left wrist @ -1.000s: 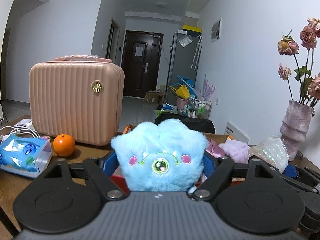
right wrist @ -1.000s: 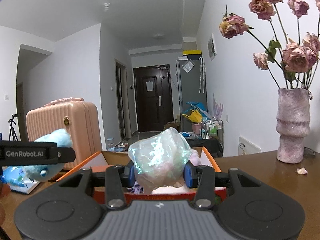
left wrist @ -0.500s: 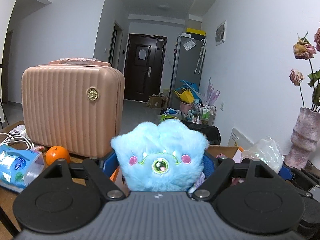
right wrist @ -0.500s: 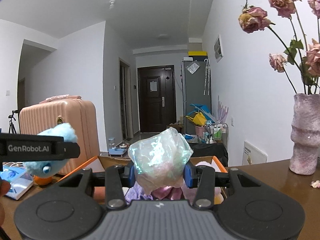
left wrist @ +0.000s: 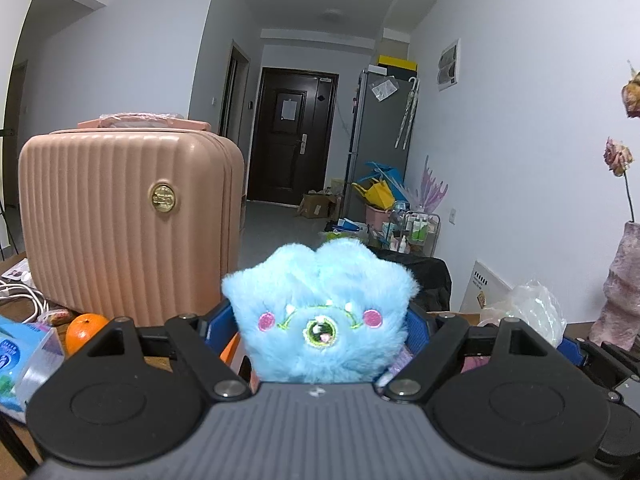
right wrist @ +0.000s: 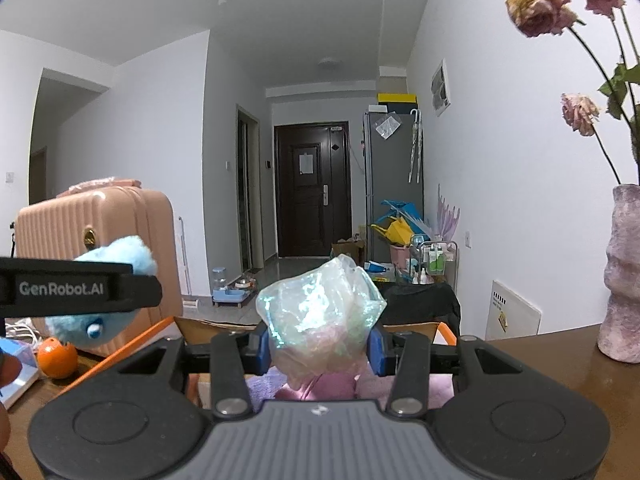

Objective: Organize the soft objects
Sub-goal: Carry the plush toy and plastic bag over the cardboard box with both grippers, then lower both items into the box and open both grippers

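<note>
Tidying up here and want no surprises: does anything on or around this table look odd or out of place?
The flowers in the pink vase are dried and drooping. An orange sits loose beside the pink case, near tangled white cables. Nothing looks spilled or broken.

White walls line a hallway (left wrist: 280, 220) ending at a dark door (left wrist: 294, 136) beside a grey fridge (left wrist: 380, 140).

Suitcase (left wrist: 128, 224) stands at the table's (right wrist: 552, 364) left end, orange (left wrist: 85, 330) just before it; box (right wrist: 156, 330) mid-table, vase (right wrist: 624, 276) far right, probably near the edge.
</note>
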Motion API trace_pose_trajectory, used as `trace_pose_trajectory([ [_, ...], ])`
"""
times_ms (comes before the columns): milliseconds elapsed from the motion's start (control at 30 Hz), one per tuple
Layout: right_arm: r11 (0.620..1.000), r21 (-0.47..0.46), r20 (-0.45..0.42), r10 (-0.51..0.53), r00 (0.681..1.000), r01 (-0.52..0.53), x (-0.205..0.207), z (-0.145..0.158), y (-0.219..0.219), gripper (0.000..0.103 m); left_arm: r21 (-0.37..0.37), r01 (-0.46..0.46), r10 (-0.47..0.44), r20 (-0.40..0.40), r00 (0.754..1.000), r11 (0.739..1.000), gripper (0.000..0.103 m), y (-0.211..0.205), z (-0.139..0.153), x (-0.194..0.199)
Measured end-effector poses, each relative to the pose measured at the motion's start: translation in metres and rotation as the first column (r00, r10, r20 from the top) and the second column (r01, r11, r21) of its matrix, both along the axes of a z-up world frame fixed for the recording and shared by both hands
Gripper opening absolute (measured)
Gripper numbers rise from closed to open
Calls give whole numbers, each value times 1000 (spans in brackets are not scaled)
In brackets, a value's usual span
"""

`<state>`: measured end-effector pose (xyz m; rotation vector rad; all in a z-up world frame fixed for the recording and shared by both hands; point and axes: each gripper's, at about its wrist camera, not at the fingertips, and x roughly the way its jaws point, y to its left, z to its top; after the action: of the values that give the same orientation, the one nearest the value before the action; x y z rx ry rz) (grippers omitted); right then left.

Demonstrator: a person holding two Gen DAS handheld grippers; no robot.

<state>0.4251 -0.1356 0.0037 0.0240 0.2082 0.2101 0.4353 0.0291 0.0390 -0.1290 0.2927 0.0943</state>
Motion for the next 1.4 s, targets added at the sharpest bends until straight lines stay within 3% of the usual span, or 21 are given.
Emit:
trace_pose_trajectory([
  [433,999,-45,-33,5,999,-6,32,-3,10,44,22,-14,15,-20,1000,1000,82,-2,-9,27],
  [633,999,-43,-40,-10,999,9,34,-2,9,57,35,-7,8,-44,999,999,93,-6,-12,31],
  [733,999,-36,-40,-20,999,18,32,-1,6,76,43,-11,12,-26,1000,999,103,-4,-8,27],
  [767,999,-31,-40,-21,999,20,32,-1,5,83,44,-20,21,-19,1000,999,103,-3,-7,25],
  [967,999,-19,-35,-37,999,36,25,-1,-3,102,20,-32,32,-27,999,999,103,5,-3,23],
  [1400,999,-15,-28,-36,999,35,12,1,-11,103,45,-33,34,-24,999,998,103,6,0,15],
])
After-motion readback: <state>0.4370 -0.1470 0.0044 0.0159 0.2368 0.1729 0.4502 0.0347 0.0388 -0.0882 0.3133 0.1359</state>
